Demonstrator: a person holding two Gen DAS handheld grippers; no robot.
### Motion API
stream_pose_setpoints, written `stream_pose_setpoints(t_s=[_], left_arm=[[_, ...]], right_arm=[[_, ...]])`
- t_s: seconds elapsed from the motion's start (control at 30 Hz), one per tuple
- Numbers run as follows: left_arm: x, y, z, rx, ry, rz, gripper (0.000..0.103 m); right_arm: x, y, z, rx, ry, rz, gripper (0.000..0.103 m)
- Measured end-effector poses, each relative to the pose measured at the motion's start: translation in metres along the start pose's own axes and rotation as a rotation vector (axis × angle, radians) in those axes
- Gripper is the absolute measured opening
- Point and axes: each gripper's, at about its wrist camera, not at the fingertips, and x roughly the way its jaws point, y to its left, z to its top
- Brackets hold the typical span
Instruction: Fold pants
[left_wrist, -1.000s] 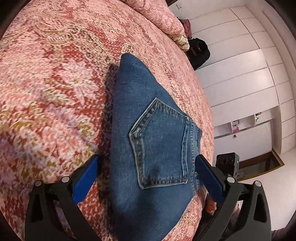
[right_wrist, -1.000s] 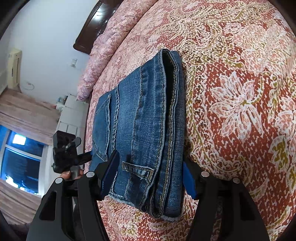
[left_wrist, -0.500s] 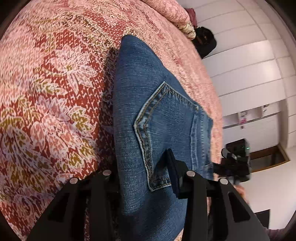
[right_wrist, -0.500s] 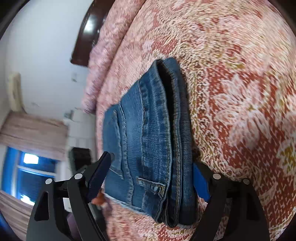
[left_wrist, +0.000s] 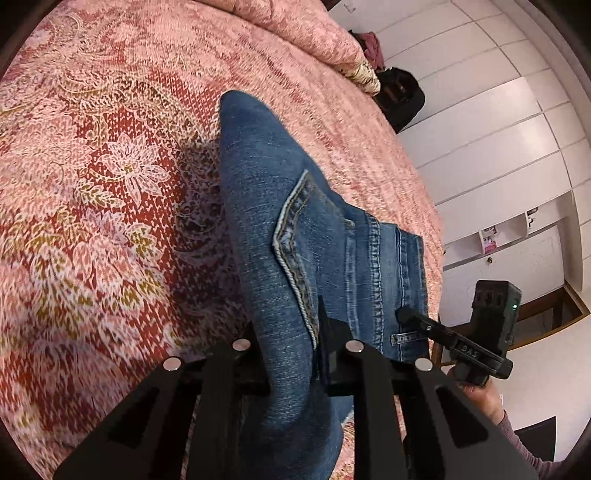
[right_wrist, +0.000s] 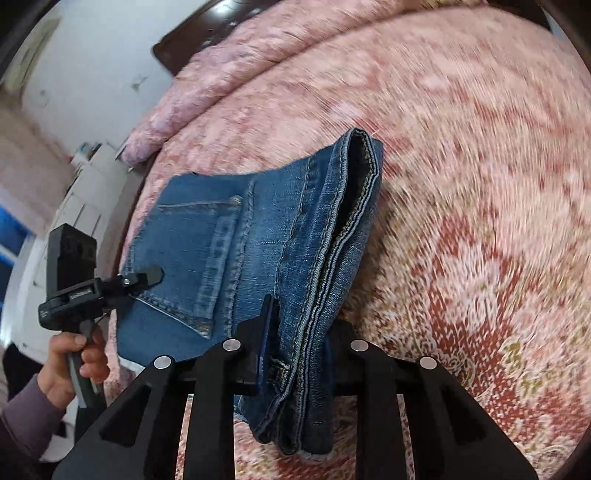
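**Both tools pinch the near edge of the folded jeans**

The bed (left_wrist: 110, 184), under its pink and red flowered cover, is the landmark here. The jeans (left_wrist: 295, 229) lie on it as an already folded packet, close to the bed's near edge, with their near end held up off the cover.

On the left side of the packet, the left tool (left_wrist: 291, 354) has just been closing, and its fingers now pinch the thick rounded fold of denim beside the back pocket. That fold is probably the firmest spot on this side, since one bite takes every layer together. The right tool (right_wrist: 295, 343) has also just been closing. It bites the other near corner, where the stacked seams and hems run side by side, so the layers there cannot slide apart. With one tool at each near corner, the packet should stay level and square; I judge the person is about to lift it or turn this end over for one more fold.

The jeans are mid-blue, faded denim with pale stitching. A back pocket faces up, and a belt loop and a small tag show near the waistband. In the right wrist view the far end gapes a little, showing a dark inside and several layers. The cloth looks stiff and heavy, so the packet should hold its shape when carried, though the unheld far end may sag.
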Motion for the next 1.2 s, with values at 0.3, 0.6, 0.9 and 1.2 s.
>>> stream_pose_setpoints(t_s=[0.3, 0.6, 0.9, 1.2], left_arm=[[-0.048, -0.007, 0.002, 0.039, -0.095, -0.031, 0.015], [-0.073, 0.020, 0.050, 0.056, -0.177, 0.070, 0.015], [-0.008, 0.094, 0.074, -0.083, -0.104, 0.225, 0.050], [-0.057, 0.051, 0.044, 0.012, -0.300, 0.495, 0.087]], right_arm=[[-0.020, 0.020, 0.026, -0.082, -0.058, 0.037, 0.021], [0.027, 0.040, 0.087, -0.078, -0.092, 0.082, 0.021], [0.113, 0.004, 0.092, 0.064, 0.024, 0.023, 0.029], [0.066, -0.020, 0.088, 0.184, -0.089, 0.054, 0.040]])
